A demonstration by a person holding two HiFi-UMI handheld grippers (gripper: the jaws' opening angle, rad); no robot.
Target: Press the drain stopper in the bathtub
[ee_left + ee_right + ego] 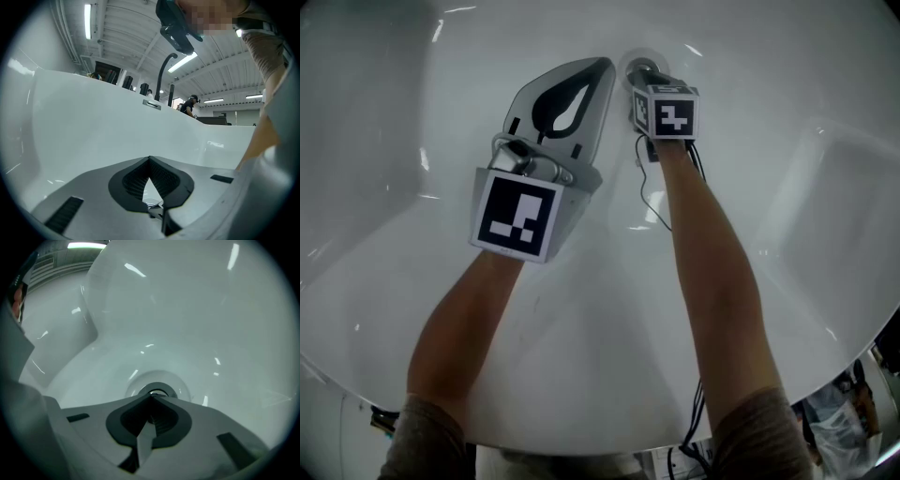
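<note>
right gripper view: right gripper [151,399] closed, tips at the drain stopper [161,391]

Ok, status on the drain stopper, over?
Left gripper shut, empty, alongside. Right gripper shut, tips at drain stopper. Nothing in the way.

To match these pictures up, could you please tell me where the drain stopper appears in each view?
Head view: drain stopper at top centre, just beyond the right gripper.
Left gripper view: not in it.
Right gripper view: lower centre, just past the shut jaw tips.
Shared landmark: the white bathtub wall.
</note>
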